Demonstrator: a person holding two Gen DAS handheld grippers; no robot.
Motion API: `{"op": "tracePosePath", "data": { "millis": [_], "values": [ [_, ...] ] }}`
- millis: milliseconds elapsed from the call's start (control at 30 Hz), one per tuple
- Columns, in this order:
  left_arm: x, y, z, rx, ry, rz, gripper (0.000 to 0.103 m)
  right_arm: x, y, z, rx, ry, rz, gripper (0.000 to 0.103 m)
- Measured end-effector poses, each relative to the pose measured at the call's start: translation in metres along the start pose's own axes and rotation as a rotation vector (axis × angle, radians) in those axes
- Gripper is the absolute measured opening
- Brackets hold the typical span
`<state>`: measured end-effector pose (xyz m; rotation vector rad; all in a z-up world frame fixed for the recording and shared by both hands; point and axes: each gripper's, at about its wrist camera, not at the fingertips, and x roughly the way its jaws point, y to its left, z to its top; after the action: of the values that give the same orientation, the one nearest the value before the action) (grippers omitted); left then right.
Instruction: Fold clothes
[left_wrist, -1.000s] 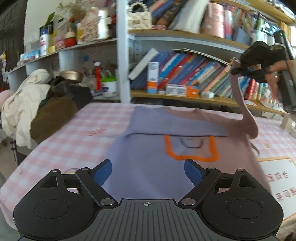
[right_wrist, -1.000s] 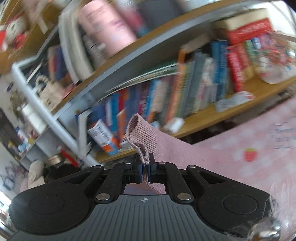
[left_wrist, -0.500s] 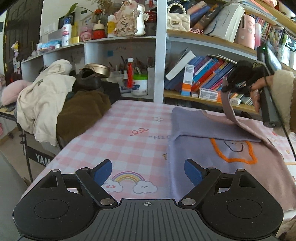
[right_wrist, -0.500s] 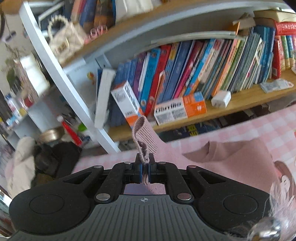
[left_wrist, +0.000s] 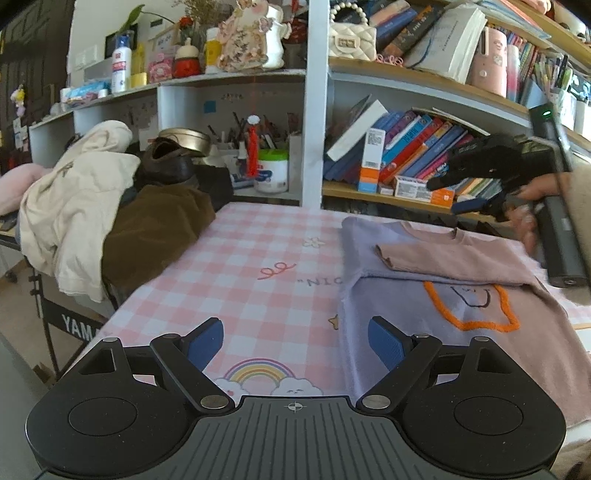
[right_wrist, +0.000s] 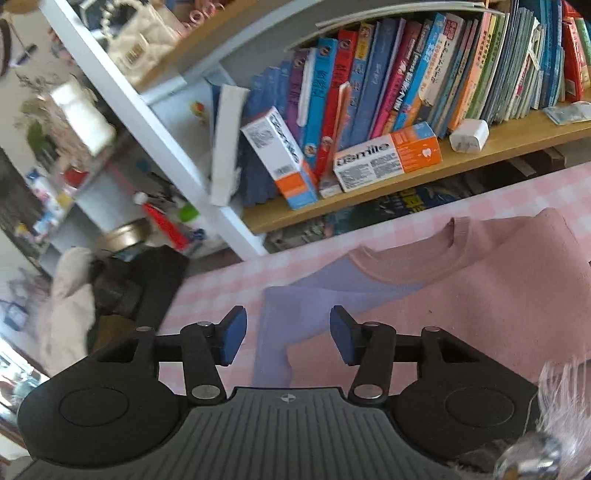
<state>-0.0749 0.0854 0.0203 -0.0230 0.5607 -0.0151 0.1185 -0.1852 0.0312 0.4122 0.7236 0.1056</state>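
A lilac and pink sweater (left_wrist: 436, 295) with an orange outlined patch lies flat on the pink checked tablecloth (left_wrist: 236, 280). Its pink sleeve (left_wrist: 443, 260) is folded across the chest, cuff pointing left. My left gripper (left_wrist: 295, 343) is open and empty, low over the table's near edge, just left of the sweater's hem. My right gripper (left_wrist: 456, 195) hangs open in the air above the sweater's collar, held by a hand. In the right wrist view the right gripper (right_wrist: 287, 339) is open over the lilac shoulder (right_wrist: 295, 310) and pink sleeve (right_wrist: 480, 295), holding nothing.
A heap of cream and brown clothes (left_wrist: 96, 221) sits at the table's left edge. Behind the table stands a bookshelf (left_wrist: 406, 158) with books, boxes and jars. A white card (left_wrist: 583, 332) lies at the right, partly under the sweater.
My right gripper has opened and let go of the pink sleeve, which now lies folded across the sweater. My left gripper has kept swinging left and stayed open.
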Motion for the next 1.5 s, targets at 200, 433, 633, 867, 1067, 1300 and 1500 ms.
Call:
{"op": "tracePosePath", "data": {
  "millis": [200, 433, 633, 867, 1067, 1300, 1500],
  "values": [
    [0.015, -0.002, -0.002, -0.029, 0.059, -0.031, 0.088, -0.037, -0.024, -0.023, -0.007, 0.014, -0.015, 0.048],
    [0.032, 0.01, -0.01, -0.105, 0.136, -0.038, 0.088, -0.082, -0.054, -0.062, -0.044, 0.041, -0.079, 0.048],
    [0.037, 0.002, -0.012, -0.087, 0.161, -0.074, 0.088, -0.125, -0.087, -0.114, -0.075, 0.051, -0.242, 0.048],
    [0.038, -0.013, -0.013, -0.056, 0.178, -0.123, 0.088, -0.157, -0.109, -0.146, -0.012, 0.05, -0.332, 0.048],
    [0.031, -0.031, -0.016, -0.063, 0.174, -0.137, 0.088, -0.178, -0.121, -0.155, 0.004, 0.035, -0.358, 0.049],
    [0.009, -0.051, -0.022, -0.052, 0.175, -0.107, 0.088, -0.19, -0.138, -0.165, 0.032, 0.052, -0.323, 0.049],
    [-0.009, -0.068, -0.038, -0.005, 0.224, -0.08, 0.088, -0.198, -0.146, -0.178, 0.062, 0.063, -0.282, 0.049]
  ]
}}
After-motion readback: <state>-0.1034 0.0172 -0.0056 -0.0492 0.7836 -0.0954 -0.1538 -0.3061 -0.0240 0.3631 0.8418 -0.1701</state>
